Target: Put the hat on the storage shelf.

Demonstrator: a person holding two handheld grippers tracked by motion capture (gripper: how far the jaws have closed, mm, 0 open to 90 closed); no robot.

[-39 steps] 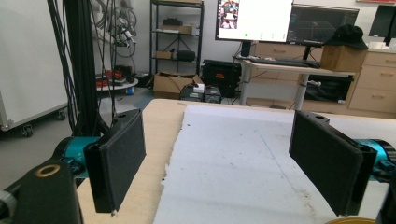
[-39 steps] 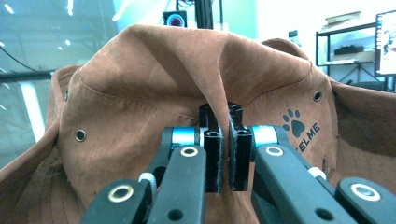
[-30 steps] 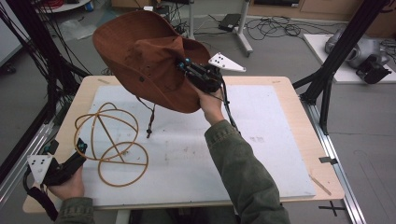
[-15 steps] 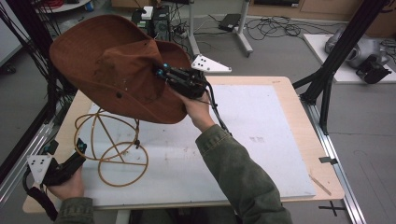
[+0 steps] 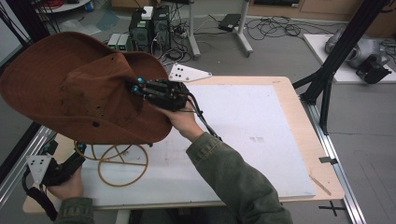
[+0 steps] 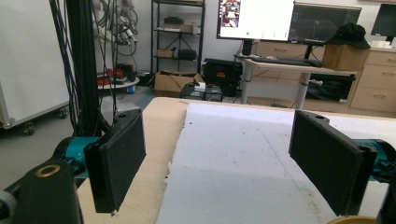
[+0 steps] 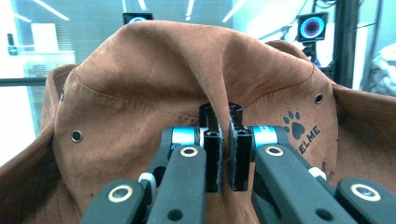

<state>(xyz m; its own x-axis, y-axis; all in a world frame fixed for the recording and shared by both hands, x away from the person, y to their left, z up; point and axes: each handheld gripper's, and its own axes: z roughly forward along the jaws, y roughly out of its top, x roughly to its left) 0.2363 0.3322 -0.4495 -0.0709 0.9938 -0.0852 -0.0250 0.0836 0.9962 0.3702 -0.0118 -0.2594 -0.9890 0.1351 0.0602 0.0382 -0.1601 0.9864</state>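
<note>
A brown wide-brimmed hat (image 5: 79, 88) hangs in the air over the table's left side, above a wire stand (image 5: 122, 161) made of tan hoops. My right gripper (image 5: 140, 88) is shut on a fold of the hat's crown (image 7: 224, 79), with the cloth pinched between the black jaws. A paw print and letters are printed on the crown in the right gripper view. My left gripper (image 5: 77, 151) rests low at the table's near left corner, beside the stand's base. In the left gripper view its pads (image 6: 119, 161) stand wide apart with nothing between them.
A white sheet (image 5: 243, 135) covers most of the wooden table (image 5: 299, 116). A grey three-cornered plate (image 5: 187, 73) lies at the table's far edge. Black frame posts (image 5: 334, 60) rise at the right. Computers and cables sit on the floor behind.
My right gripper has carried the hat leftward and toward the near side, so it now hangs over the wire stand and hides most of it. The left gripper has stayed put.
</note>
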